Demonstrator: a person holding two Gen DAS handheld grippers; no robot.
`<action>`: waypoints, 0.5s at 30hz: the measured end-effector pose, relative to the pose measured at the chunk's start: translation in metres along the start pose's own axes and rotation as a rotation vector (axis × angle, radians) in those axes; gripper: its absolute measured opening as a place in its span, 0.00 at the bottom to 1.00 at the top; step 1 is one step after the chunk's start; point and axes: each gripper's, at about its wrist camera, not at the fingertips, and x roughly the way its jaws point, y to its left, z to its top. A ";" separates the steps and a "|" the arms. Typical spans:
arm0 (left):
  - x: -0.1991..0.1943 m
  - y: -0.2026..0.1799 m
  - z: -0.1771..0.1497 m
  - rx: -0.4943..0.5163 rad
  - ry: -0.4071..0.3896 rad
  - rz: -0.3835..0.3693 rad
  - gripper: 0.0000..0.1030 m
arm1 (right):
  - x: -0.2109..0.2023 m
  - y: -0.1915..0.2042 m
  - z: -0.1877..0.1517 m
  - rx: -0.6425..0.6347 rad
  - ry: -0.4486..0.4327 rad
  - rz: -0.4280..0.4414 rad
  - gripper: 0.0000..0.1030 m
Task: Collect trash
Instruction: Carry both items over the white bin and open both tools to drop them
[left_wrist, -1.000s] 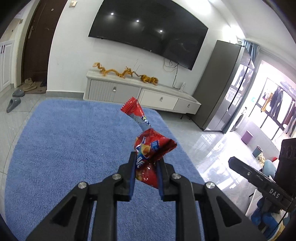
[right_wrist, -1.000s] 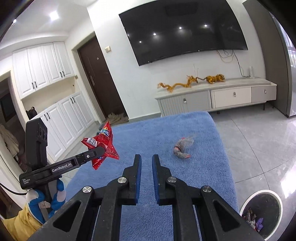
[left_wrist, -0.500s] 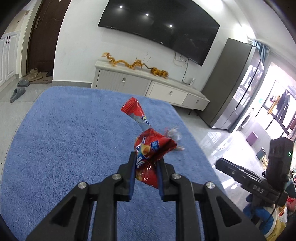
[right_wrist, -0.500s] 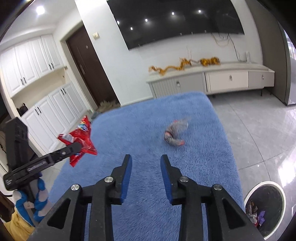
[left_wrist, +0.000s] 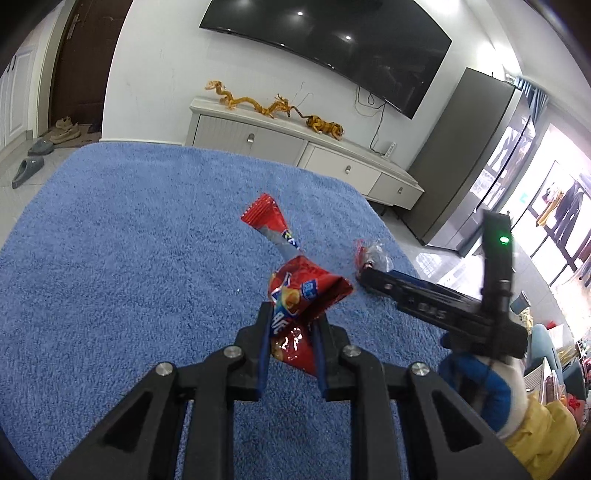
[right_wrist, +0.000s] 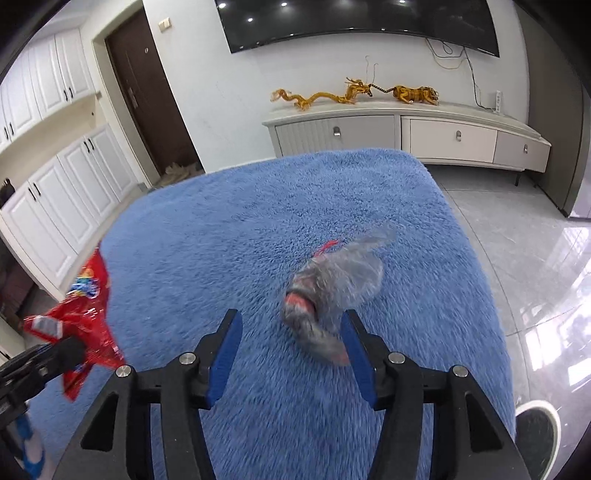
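I take the blue rug (right_wrist: 258, 221) as my landmark and work across it from its left side to its right.

At the rug's left edge, in the right wrist view, my left gripper (left_wrist: 291, 334) is clenched on a red snack bag (left_wrist: 295, 295). The bag is crumpled, pinched low between the blue pads, and its sealed end sticks up above the rug. In that same view the bag (right_wrist: 86, 314) hangs over the rug's left border, in front of the white cabinets (right_wrist: 55, 192).

Nearer the rug's right side lies a clear wrapper (right_wrist: 332, 284), crumpled, with a red strip on it. It rests on the pile, blurred in the right wrist view. My right gripper (right_wrist: 295, 350) hangs over it with its jaws opening; the wrapper sits in the gap between them, close against the right pad, and I cannot tell whether that pad touches it. In the left wrist view the wrapper (left_wrist: 371, 253) lies just beyond that gripper's tip.

Off the rug's right corner, on the tiled floor, stands a bin (right_wrist: 537, 430).

Behind the rug's far edge runs a low sideboard (right_wrist: 406, 133).
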 end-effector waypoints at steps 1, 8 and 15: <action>0.002 0.000 0.000 0.000 0.004 0.001 0.18 | 0.006 0.001 0.000 -0.015 0.009 -0.013 0.51; 0.000 -0.006 -0.002 0.008 0.013 0.022 0.18 | 0.013 0.002 -0.005 -0.051 0.040 -0.003 0.19; -0.022 -0.023 -0.005 0.031 -0.008 0.033 0.18 | -0.042 0.005 -0.024 -0.042 -0.009 0.099 0.17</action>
